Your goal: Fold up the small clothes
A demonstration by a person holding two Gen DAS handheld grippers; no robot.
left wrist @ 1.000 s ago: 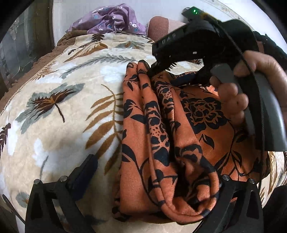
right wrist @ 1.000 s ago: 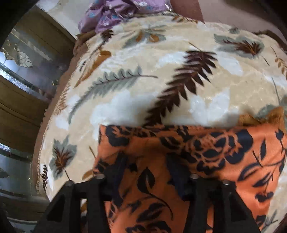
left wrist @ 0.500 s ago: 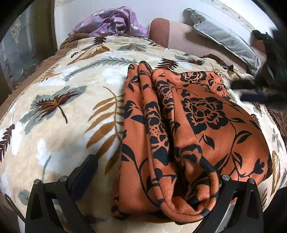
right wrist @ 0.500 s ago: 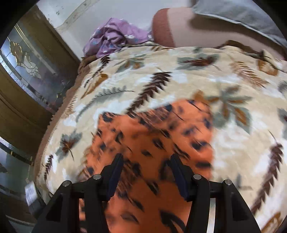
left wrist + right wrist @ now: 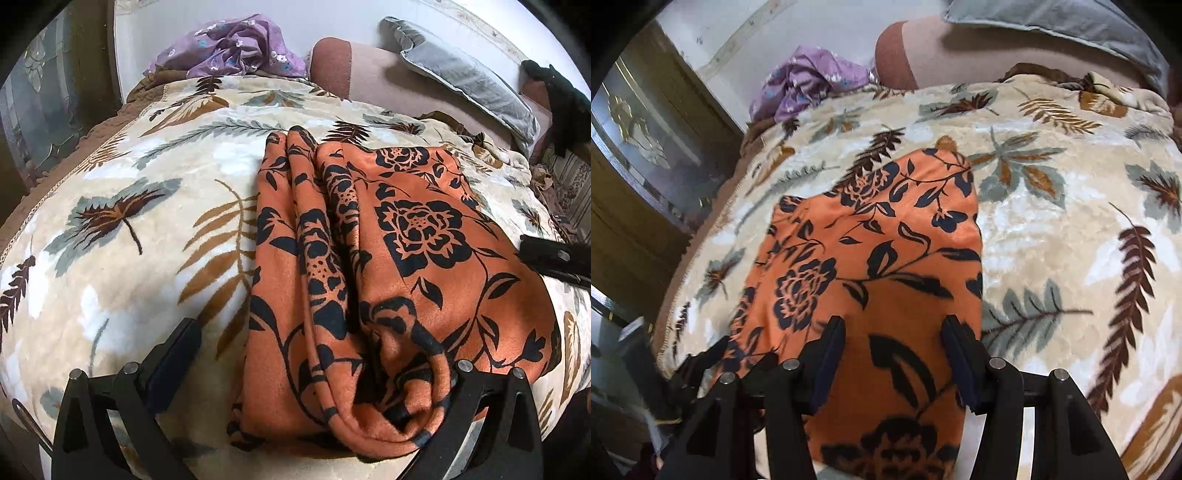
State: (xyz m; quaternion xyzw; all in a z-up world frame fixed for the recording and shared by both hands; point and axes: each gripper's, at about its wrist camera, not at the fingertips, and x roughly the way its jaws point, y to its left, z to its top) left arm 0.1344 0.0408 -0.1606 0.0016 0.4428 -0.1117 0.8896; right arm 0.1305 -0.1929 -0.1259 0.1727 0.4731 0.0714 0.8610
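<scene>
Orange floral garment (image 5: 406, 266) folded in layers on the leaf-patterned blanket (image 5: 129, 229), near edge between the wide-apart jaws of the left gripper (image 5: 325, 373), right gripper (image 5: 892, 354) also parted above it, holding nothing, probably for next fold.

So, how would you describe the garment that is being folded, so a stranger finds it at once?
Look at the bed with the cream leaf-print blanket. The orange garment lies folded on it, between the open left tongs. Its black roses set it apart from the crumpled purple cloth at the bed's far end.
</scene>
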